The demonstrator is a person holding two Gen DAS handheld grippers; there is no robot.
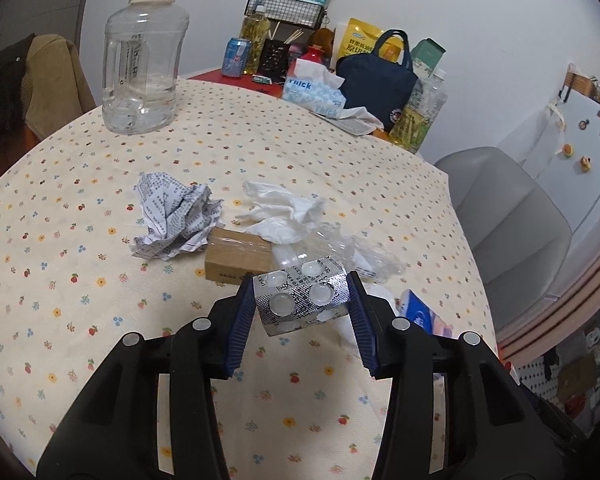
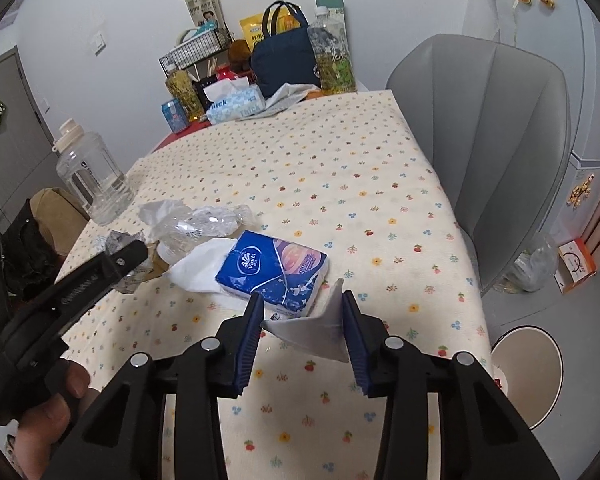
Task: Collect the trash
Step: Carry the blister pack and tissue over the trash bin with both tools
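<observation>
Two claws: blister pack [image 1: 300, 300], paper scrap [image 2: 312, 334]

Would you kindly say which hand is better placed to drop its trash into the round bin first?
Right, I think. The right gripper pinches a folded white paper scrap, with the round cream bin just below the table edge. The left gripper's view shows its silver blister pack, no bin.
</observation>
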